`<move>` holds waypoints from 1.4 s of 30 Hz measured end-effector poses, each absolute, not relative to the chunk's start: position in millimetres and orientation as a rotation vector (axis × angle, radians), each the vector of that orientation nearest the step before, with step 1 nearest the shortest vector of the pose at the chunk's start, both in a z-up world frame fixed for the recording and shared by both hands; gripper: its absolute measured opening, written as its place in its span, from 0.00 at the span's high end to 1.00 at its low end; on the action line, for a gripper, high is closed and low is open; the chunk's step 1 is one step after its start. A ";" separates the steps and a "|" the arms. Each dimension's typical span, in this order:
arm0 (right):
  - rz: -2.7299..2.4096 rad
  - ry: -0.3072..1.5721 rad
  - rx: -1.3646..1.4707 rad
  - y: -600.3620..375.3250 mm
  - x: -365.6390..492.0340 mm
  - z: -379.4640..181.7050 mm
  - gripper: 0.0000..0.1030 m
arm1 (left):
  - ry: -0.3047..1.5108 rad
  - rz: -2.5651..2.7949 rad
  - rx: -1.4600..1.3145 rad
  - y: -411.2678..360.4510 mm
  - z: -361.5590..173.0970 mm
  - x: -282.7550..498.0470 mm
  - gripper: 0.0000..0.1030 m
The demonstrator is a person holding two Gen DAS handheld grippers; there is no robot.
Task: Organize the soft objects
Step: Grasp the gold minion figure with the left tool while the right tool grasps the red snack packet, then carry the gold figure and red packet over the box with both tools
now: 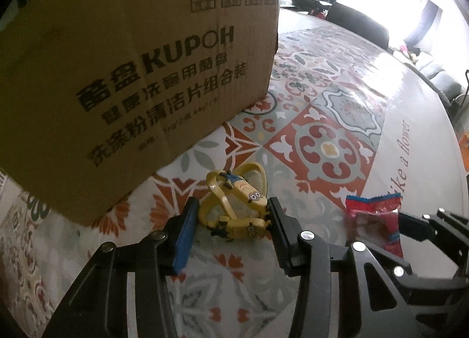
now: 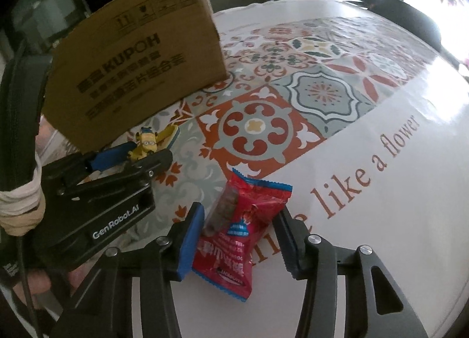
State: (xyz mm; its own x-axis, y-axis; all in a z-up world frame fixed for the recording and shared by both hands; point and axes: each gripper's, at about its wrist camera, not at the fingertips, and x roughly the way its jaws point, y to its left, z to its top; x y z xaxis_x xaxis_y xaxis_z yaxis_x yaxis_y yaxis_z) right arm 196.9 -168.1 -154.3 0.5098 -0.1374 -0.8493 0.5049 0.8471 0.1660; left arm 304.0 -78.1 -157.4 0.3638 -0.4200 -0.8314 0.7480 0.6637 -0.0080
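Red snack packet (image 2: 234, 229), contents indistinct, between right gripper (image 2: 239, 235) pads

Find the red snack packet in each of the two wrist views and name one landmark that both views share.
Left wrist view: the red snack packet lies at the lower right, on the tablecloth, beside the right gripper.
Right wrist view: the packet sits low in the centre, between the right gripper's fingers.
Shared landmark: the cardboard box printed KUPOH, upper left in both.
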 end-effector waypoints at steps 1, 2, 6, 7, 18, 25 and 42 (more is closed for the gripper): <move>-0.384 0.967 0.419 -168.7 196.6 -154.8 0.53 | 0.924 -0.766 0.405 -75.9 -156.1 301.7 0.55; -0.371 0.969 0.415 -169.4 196.3 -154.6 0.53 | 0.925 -0.753 0.400 -72.7 -154.5 298.5 0.55; -0.337 0.974 0.404 -173.5 192.6 -154.9 0.54 | 0.926 -0.700 0.375 -59.3 -146.3 288.7 0.55; -0.331 0.974 0.403 -173.6 192.2 -155.0 0.54 | 0.926 -0.687 0.369 -55.8 -143.9 286.3 0.55; -0.252 0.937 0.376 -175.8 183.0 -140.0 0.56 | 0.931 -0.567 0.261 -30.0 -120.3 256.3 0.55; -0.204 0.903 0.368 -175.2 172.5 -123.1 0.56 | 0.891 -0.489 0.181 -15.8 -93.6 234.0 0.55; -0.132 0.712 0.323 -189.8 156.5 -59.6 0.56 | 0.751 -0.336 0.046 0.5 -28.2 189.2 0.55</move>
State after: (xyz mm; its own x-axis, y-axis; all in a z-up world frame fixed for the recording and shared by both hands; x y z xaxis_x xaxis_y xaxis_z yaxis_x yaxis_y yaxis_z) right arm 156.5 -189.8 -59.6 0.7515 -0.0093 -0.6597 0.2275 0.9423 0.2458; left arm 189.2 0.5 -28.2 0.6806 -0.2826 -0.6759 0.3153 0.9458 -0.0779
